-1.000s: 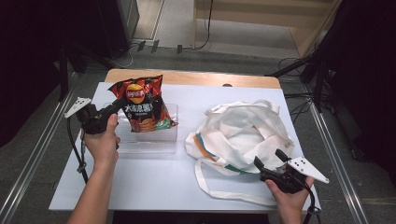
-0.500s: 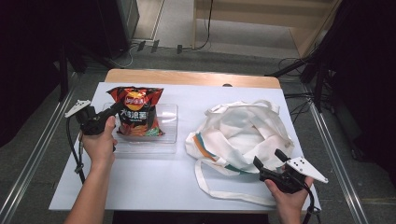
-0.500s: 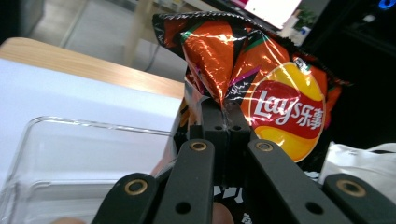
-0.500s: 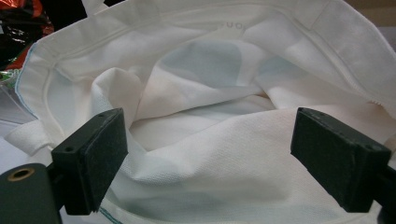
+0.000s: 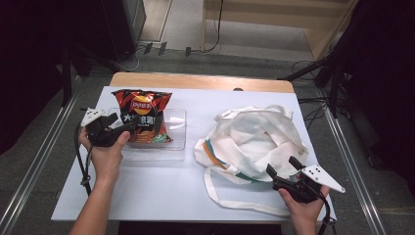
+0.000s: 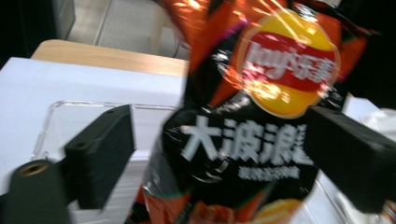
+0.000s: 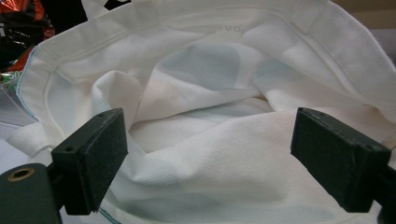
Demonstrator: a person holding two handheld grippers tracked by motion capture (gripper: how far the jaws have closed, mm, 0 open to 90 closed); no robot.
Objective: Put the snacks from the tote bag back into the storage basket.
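White counter (image 5: 161,196) with a wooden strip at its far edge; grey floor and cables beyond. Chip bag (image 5: 143,115) leans in a clear tray (image 5: 176,131) at counter left. Left gripper (image 5: 128,130) at the bag, jaws just opened wide; the left gripper view is blurred, pads apparently off the foil. Right gripper (image 5: 284,166) spread wide, holding nothing, at the white tote bag (image 5: 254,139); right gripper view shows its hollow interior.

chip bag (image 5: 142,116) | red-orange and black, glossy | propped upright, seemingly leaning | in clear tray (image 5: 177,145), left of white tote bag (image 5: 254,142)
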